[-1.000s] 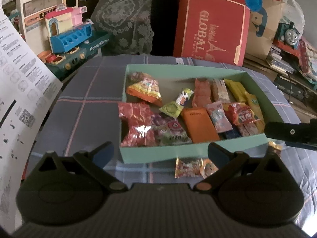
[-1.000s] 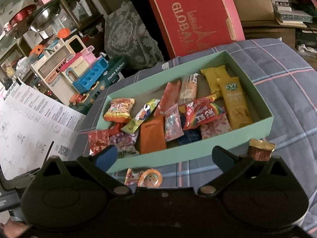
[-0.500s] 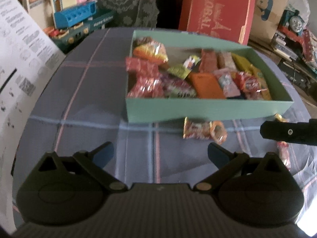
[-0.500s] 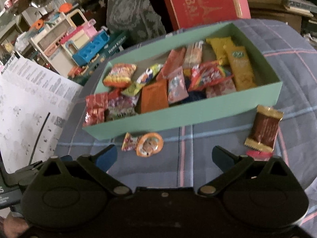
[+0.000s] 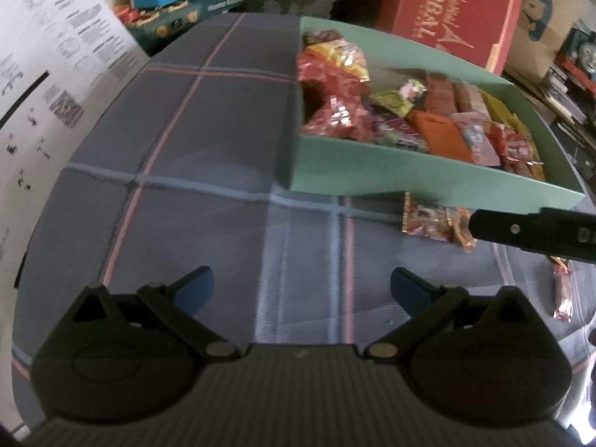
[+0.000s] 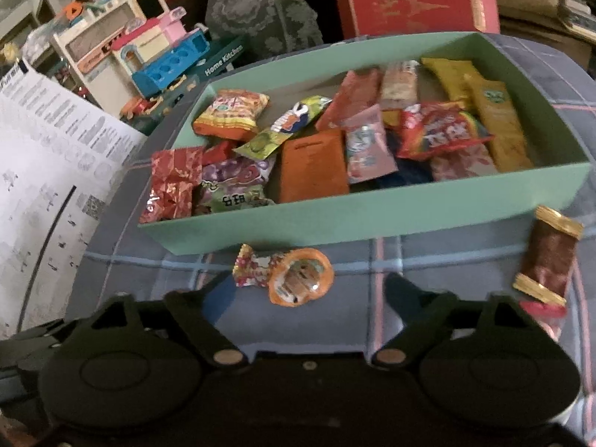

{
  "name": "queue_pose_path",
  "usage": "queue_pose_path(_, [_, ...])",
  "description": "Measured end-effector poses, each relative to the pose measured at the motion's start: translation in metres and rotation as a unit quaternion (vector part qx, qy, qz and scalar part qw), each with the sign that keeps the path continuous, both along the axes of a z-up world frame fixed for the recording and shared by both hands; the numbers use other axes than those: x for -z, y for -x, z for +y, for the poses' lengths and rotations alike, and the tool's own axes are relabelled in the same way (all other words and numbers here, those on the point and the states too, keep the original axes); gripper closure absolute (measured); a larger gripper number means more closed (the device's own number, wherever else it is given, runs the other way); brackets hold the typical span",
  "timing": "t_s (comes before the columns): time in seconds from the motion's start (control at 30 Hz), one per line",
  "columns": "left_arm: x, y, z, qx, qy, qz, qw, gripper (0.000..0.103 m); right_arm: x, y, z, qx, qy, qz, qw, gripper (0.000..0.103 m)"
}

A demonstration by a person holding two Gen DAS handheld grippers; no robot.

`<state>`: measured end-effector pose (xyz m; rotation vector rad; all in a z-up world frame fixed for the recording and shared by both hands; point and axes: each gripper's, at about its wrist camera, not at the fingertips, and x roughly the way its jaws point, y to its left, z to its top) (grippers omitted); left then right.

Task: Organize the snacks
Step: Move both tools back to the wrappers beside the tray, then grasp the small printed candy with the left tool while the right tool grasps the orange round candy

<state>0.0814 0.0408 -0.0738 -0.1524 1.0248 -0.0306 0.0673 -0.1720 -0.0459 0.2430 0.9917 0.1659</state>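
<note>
A mint-green box (image 6: 357, 219) sat on the plaid-covered table (image 5: 193, 141), packed with wrapped snacks: an orange packet (image 6: 313, 165), a red rainbow-printed candy bag (image 6: 443, 132), a yellow bar (image 6: 497, 126), a crinkled red foil bag (image 6: 171, 186) and a purple-and-green pouch (image 6: 234, 190) bearing Korean characters (too blurred to read in full). Outside the box, just beside its near wall, lay a small candy packet (image 6: 285, 275) with a round orange end; to the right of it, also near the wall, lay a brown bar with gold ends (image 6: 547, 257). The left tool (image 5: 301, 287) hovered over bare cloth, fingers spread wide and holding nothing. The right tool (image 6: 301, 294) was likewise spread wide and empty, the candy packet lying just ahead between its fingertips. Behind the box stood a red carton (image 5: 447, 18) lettered "GLOBAL" and a toy set (image 6: 223, 61) marked "Home Kitchen". A printed sheet (image 6: 44, 171) occupied the left.
</note>
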Motion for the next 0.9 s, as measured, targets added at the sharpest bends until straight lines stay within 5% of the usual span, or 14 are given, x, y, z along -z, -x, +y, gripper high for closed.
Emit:
queue_pose_path(0.17, [0.005, -0.004, 0.006, -0.007, 0.006, 0.006, 0.9999, 0.0, 0.009, -0.01, 0.007, -0.006, 0.019, 0.006, 1.0, 0.042])
queue_pose_path(0.33, [0.006, -0.011, -0.005, 0.003, 0.006, 0.005, 1.0, 0.0, 0.018, -0.009, 0.004, -0.005, 0.025, 0.014, 1.0, 0.073])
queue_pose_path(0.73, [0.008, -0.035, -0.071, 0.053, 0.001, -0.02, 0.9984, 0.0, 0.021, 0.02, -0.058, 0.05, -0.004, 0.009, 0.999, 0.075])
queue_pose_path(0.9, [0.014, -0.044, -0.091, 0.062, -0.016, -0.03, 0.9975, 0.012, 0.021, 0.027, -0.066, 0.053, -0.018, 0.006, 0.998, 0.074])
